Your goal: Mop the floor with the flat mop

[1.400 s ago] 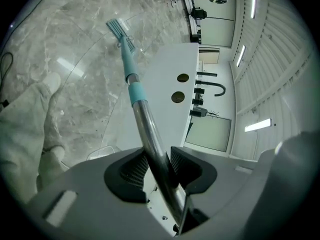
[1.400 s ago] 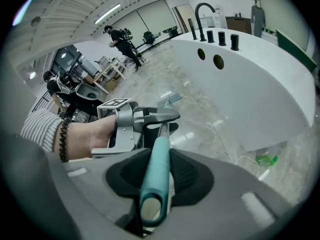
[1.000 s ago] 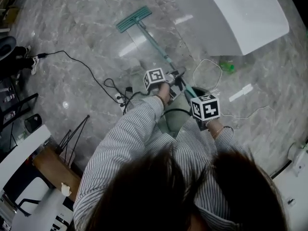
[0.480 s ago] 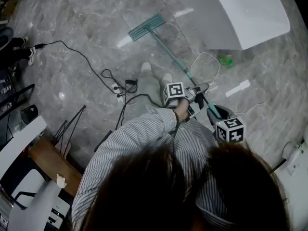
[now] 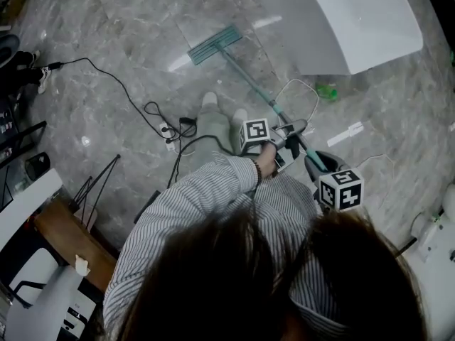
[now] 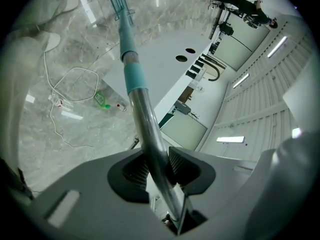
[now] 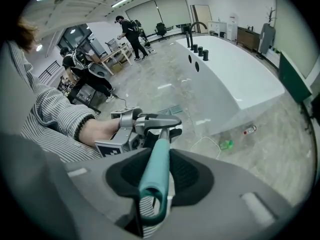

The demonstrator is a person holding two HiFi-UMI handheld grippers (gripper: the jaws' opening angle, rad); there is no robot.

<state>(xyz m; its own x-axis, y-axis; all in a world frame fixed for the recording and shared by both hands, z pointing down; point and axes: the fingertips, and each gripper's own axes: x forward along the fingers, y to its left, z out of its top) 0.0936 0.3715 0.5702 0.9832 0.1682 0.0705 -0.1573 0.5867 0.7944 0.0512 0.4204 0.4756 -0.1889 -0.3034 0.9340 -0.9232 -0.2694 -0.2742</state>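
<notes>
— Now, where is the mop (image 5: 242, 68)?
— Slanting across the grey marble floor (image 5: 106, 62), in front of a person in a striped shirt. Its teal head (image 5: 215, 45) lies flat on the floor, near a white counter (image 5: 355, 20). The pole (image 5: 252, 82) runs back from the head, past the person's white shoes (image 5: 210, 99), up to both grippers.
— And who has hold of it?
— Both grippers. The left gripper (image 6: 156, 166) is clamped on the bare metal pole. Its jaws have just been closing, and the ribbed pads now press on either side of the tube. The right gripper (image 7: 157, 173) sits further up, at the very end, with its jaws tight on the teal grip (image 7: 156, 159).
— Any containers in the shot?
— Two bottles, both lying on their sides on the floor, just beside the foot of the counter. A green bottle (image 5: 326, 90) lies to the right of the pole, apart from it. A small clear bottle (image 7: 249, 129) with a red cap lies near the green one. What is in either cannot be made out.
</notes>
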